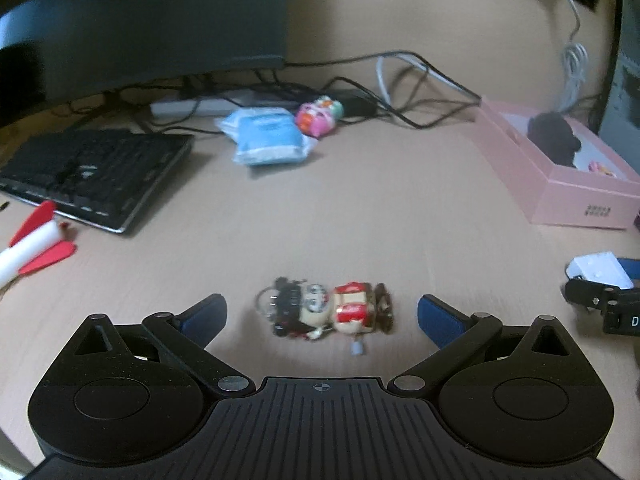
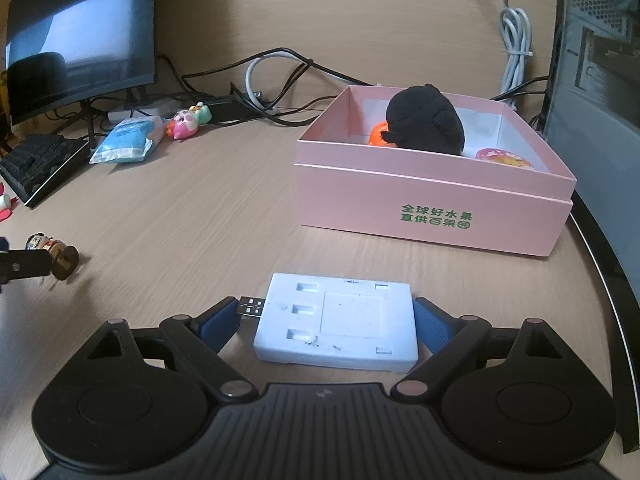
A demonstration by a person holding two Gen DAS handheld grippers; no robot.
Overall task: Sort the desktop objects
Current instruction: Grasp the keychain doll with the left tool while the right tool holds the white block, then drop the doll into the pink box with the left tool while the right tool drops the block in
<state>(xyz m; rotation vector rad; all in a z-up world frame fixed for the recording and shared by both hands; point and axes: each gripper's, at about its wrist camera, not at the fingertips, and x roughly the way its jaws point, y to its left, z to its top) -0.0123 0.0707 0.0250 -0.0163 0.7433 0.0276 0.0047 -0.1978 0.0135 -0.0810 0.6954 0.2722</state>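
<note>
White USB hub (image 2: 336, 322) lies flat on the wooden desk (image 2: 200, 220), between the blue pads of the right gripper (image 2: 326, 326). Right pad touches the hub's right end; left pad sits beside the USB plug (image 2: 252, 306) sticking out of the hub's left end, whether touching it cannot be told. Jaws stand wide, spanning the hub's length; a firm grip cannot be confirmed

Ahead and right of this gripper: open pink box (image 2: 432, 196), green print on its near wall. Inside it a black plush toy (image 2: 426, 124), an orange item (image 2: 378, 136) partly hidden behind the plush, and a small round pink-and-yellow item (image 2: 505, 159)

Left gripper (image 1: 322, 318) hovers over the desk, jaws wide apart, nothing pressed. Between its pads, clear of both, lies a small wind-up figurine (image 1: 326, 308) on its side, blurred

Ahead of the left gripper: blue tissue pack (image 1: 268, 138), pink cartoon toy (image 1: 318, 116) just behind it, tangle of cables (image 1: 400, 80). Ahead-left: black keyboard (image 1: 96, 172), monitor (image 1: 140, 20) above it. Far left edge: red-and-white toy rocket (image 1: 32, 248)
</note>
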